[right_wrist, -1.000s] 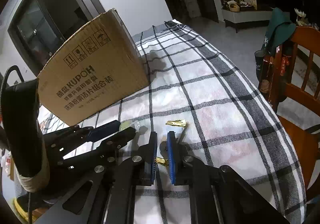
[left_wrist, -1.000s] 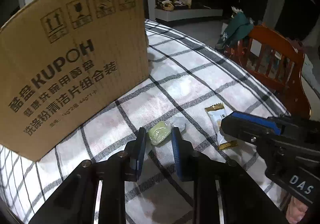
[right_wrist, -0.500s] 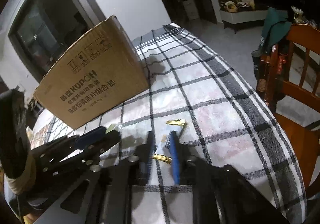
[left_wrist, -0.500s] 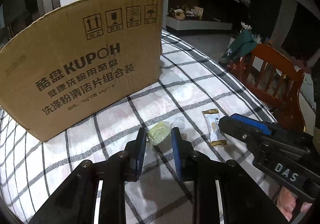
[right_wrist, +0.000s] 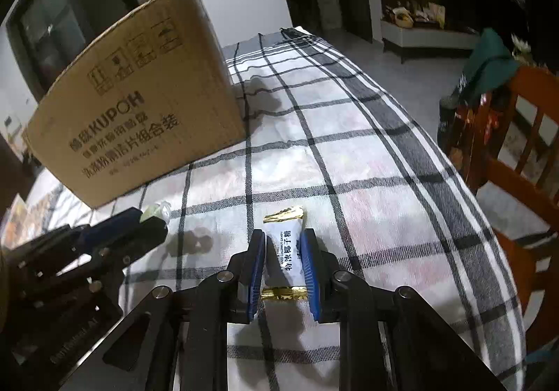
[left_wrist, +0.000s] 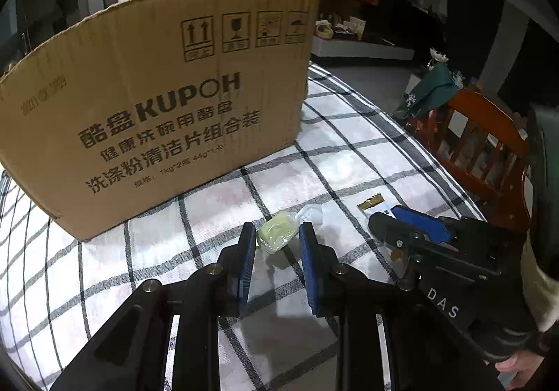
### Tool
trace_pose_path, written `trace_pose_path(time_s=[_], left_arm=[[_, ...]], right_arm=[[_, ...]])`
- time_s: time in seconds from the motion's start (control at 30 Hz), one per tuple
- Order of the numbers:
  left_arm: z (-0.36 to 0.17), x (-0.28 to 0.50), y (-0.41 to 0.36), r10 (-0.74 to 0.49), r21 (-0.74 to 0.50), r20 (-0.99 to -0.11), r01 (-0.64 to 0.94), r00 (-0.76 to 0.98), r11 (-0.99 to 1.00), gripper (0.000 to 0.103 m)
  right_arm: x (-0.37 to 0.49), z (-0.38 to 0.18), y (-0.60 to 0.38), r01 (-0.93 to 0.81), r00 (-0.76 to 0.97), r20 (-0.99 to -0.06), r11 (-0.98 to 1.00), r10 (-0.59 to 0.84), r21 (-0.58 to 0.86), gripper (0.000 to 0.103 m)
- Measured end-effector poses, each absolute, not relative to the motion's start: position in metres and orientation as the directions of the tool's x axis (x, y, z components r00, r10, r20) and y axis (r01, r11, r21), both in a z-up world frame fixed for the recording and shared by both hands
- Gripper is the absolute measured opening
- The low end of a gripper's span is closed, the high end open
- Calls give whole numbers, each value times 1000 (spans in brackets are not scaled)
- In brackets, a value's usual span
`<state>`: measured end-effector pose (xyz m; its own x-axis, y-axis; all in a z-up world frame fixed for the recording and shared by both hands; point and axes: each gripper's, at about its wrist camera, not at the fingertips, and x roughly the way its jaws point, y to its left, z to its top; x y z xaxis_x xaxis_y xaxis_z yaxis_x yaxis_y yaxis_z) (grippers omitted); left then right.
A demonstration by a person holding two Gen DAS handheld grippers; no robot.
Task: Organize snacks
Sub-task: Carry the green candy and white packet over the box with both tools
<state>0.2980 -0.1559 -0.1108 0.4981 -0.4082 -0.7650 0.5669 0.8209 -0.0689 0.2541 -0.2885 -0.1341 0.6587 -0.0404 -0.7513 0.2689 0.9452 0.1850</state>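
Left wrist view looks down along the left gripper (left_wrist: 276, 237), whose blue pads pinch a pale green snack in clear wrap (left_wrist: 277, 232) between them; the wrap's loose clear tail sticks out past the fingertips, and the snack appears lifted slightly off the checked tablecloth (left_wrist: 349, 164), though I cannot say this for certain. Behind it stands a large cardboard box (left_wrist: 157, 104) printed with KUPOH and handling symbols, upright on the cloth with its printed side facing the cameras. To the right in this view the right gripper (left_wrist: 391, 216) reaches in low over the cloth, its blue pad lying against a white candy packet with gold ends (left_wrist: 375, 204); part of a hand (left_wrist: 517, 363) shows at the lower right edge. From the right wrist view, that gripper's jaws stand narrow and closed on the white candy packet, the pads pressing both long sides while one gold crimped end pokes forward and the other shows behind, between the fingers. The left gripper appears at the lower left of this view with the green snack's wrap just visible at its tip. A wooden chair (right_wrist: 517, 160) with a dark green cloth (right_wrist: 489, 59) draped over it stands beside the table's right edge.
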Motion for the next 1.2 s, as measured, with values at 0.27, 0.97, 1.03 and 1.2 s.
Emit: trace_pose_path(time_s=[0.27,0.97,1.03,1.2], left_arm=[[-100,291,-150,-418,-85,-752,555,509,828,26],[-1,287,-104,-361,-48,-665,444,654,895,26],[7,290,-100,-351,-48,-656,428,668,903,26],[25,300,-91,-333,-50,-639,394,693,918,26]], right_arm=[[241,-111,-281,223,711,-704,952,-10,212,21],[255,-11,-250,15,836,-532,962,137,271,21],[260,-5,-249,-5,842,-517,962,151,273,21],[274,14,-244,-57,862,-471,959,187,276,21]])
